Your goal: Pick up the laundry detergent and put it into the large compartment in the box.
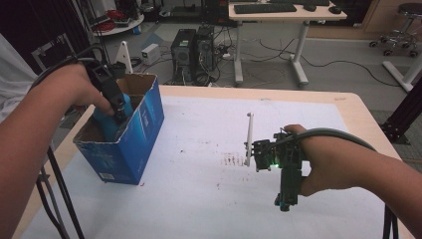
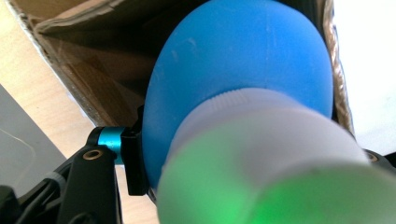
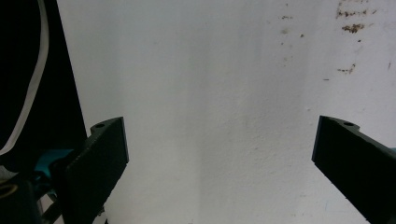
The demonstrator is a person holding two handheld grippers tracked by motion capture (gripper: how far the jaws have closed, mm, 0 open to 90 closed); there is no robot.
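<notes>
An open blue cardboard box (image 1: 145, 119) stands on the table's left side. My left gripper (image 1: 119, 113) reaches down into it, shut on a rounded blue bottle (image 1: 105, 125). In the left gripper view the blue bottle (image 2: 243, 60) with its pale ribbed cap (image 2: 261, 121) sits between the jaws of the left gripper (image 2: 257, 158), with the box's brown inner walls (image 2: 107, 60) behind it. My right gripper (image 1: 284, 198) hovers over the white table cover at the right. In the right gripper view its jaws (image 3: 219, 154) stand wide open with nothing between them.
A white cover (image 1: 199, 189) with small brown stains (image 1: 231, 159) lies on the wooden table (image 1: 358, 114). A thin white rod (image 1: 249, 137) stands upright beside the right gripper. Behind the table are computer towers (image 1: 191, 50) and a desk (image 1: 286, 12).
</notes>
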